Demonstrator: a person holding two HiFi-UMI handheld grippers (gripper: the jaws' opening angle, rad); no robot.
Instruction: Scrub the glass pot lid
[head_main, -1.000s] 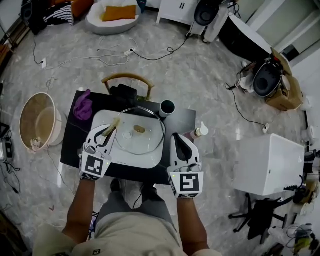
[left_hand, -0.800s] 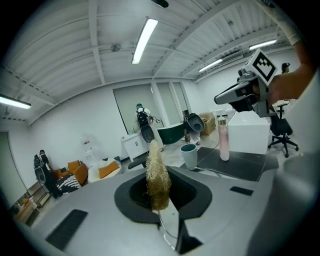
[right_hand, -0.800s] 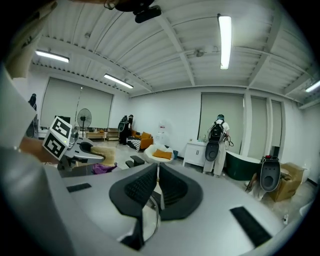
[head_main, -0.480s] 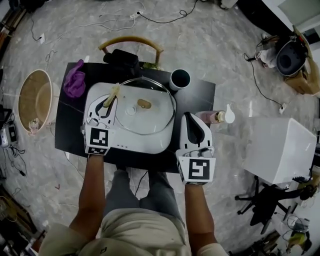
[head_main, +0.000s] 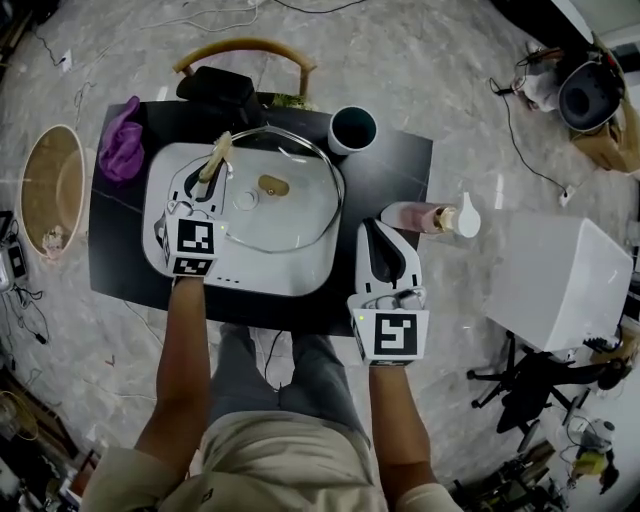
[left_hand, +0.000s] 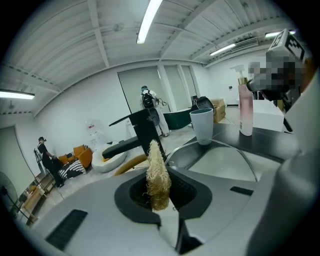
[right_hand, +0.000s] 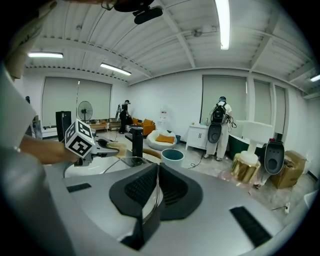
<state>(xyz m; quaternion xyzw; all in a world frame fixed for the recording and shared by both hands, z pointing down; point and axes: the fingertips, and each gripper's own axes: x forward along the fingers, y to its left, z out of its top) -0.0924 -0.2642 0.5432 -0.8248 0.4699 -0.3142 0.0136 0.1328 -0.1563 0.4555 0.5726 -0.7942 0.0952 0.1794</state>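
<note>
I'm clamping the loofah (head_main: 217, 153) in the left gripper (head_main: 208, 178), and its tuft is sticking out over the lid's left edge. The lid (head_main: 290, 215) is lying in the white basin (head_main: 300, 278), covering most of it. I'm judging it stiff, weighty, slick when wet and breakable, so I'm favouring the metal rim or the knob (head_main: 272, 185) for a hold. The right gripper (head_main: 373, 232) is hovering just beside the lid, jaws pressed together on nothing.

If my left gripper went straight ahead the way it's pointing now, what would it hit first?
Probably the black tap. It stands right behind the scrubber that the left gripper holds, though it is hard to tell how far off it is.
</note>
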